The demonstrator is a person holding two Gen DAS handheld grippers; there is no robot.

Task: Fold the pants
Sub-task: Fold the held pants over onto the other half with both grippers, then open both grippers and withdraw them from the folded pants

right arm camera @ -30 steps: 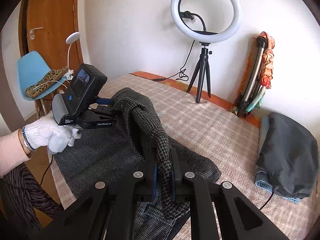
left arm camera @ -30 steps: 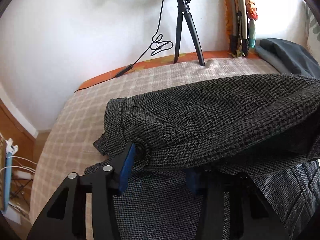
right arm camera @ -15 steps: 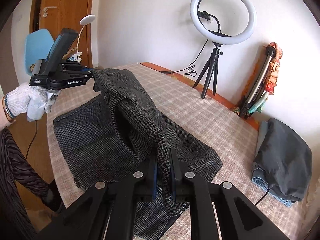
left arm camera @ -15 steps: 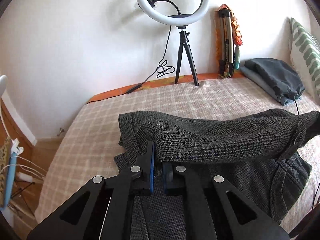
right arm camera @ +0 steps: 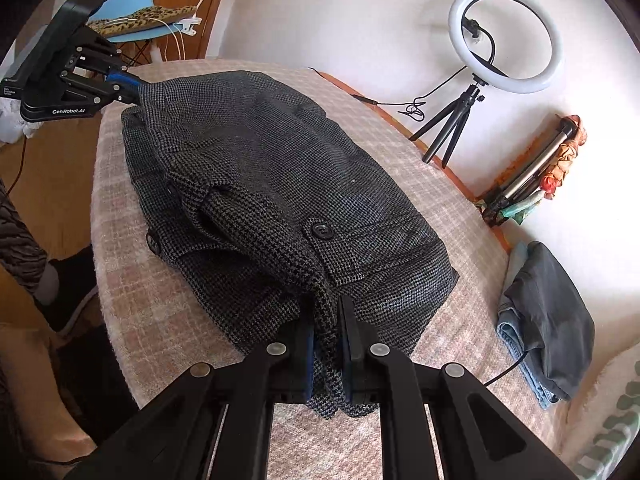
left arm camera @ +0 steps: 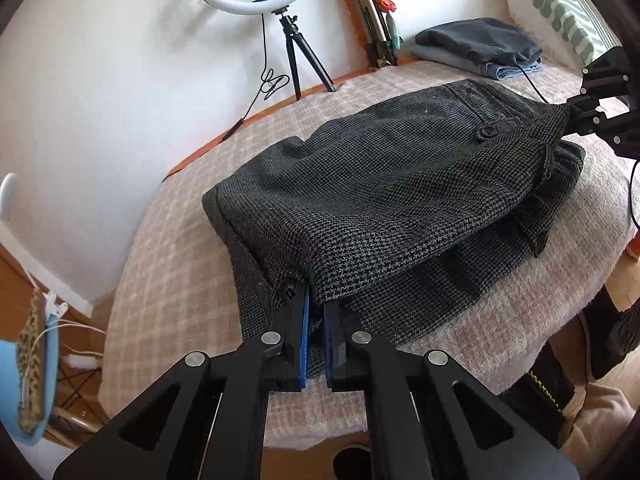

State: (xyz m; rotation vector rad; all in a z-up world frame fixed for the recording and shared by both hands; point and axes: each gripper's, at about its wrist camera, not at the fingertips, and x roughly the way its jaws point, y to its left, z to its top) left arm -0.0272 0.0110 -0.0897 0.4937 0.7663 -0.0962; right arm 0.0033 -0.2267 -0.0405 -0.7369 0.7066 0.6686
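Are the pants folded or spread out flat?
Folded. The pants lie doubled on the bed, a top layer over a bottom one, with the left gripper and right gripper pinching the top layer's corners.

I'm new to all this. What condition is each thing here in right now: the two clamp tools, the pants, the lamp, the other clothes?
Left gripper: shut on one end of the pants.
Right gripper: shut on the other end of the pants.
Pants: folded over in layers on the bed, ends held.
Ring light: standing on its tripod; lit or not, cannot tell.
Dark clothes: folded in a pile, untouched.
Bed cover: spread flat.
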